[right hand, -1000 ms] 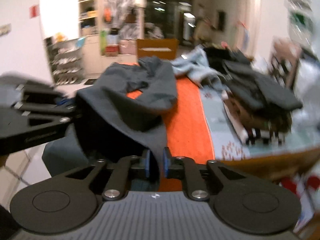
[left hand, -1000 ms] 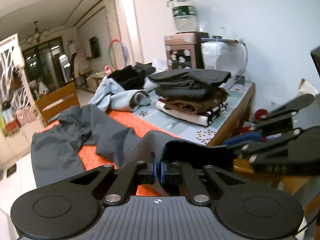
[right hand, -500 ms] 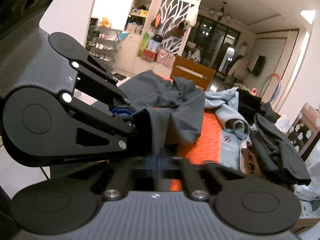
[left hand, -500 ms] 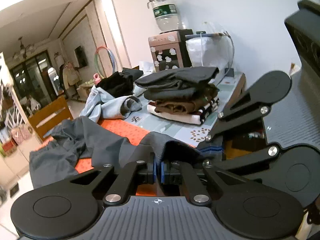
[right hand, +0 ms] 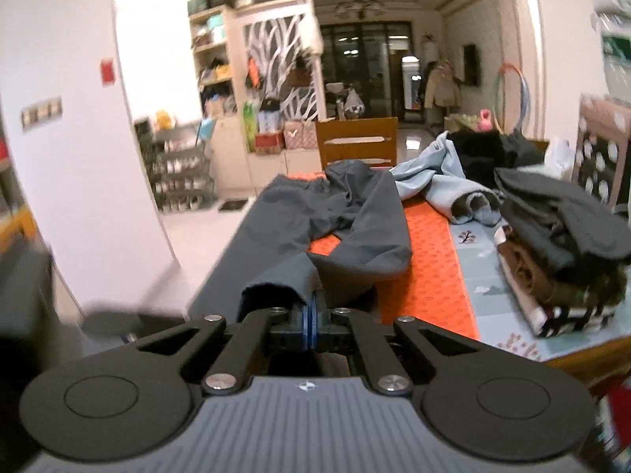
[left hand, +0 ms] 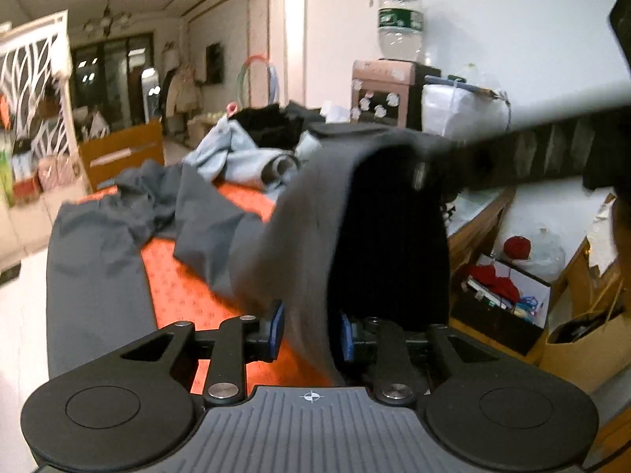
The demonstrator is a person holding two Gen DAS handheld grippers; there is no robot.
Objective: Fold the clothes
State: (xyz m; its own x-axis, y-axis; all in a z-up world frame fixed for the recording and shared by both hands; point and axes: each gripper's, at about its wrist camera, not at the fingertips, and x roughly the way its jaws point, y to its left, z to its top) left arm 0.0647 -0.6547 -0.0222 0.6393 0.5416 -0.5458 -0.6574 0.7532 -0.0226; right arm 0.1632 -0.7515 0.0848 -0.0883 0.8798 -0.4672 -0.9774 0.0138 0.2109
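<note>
With the left gripper (left hand: 307, 331) jaws opening around the trousers (left hand: 299, 213) hem, the right gripper (right hand: 309, 317), clamping it alone, is risking slippage.

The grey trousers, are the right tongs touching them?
Touching. The right wrist view shows the right tongs shut, their blue pads pinching a cuff of the grey trousers.

white walls (right hand: 71, 157), pale glossy floor (right hand: 197, 232), wooden chair (right hand: 357, 140), white lattice screen (right hand: 282, 59), ceiling chandelier (right hand: 359, 7)
</note>
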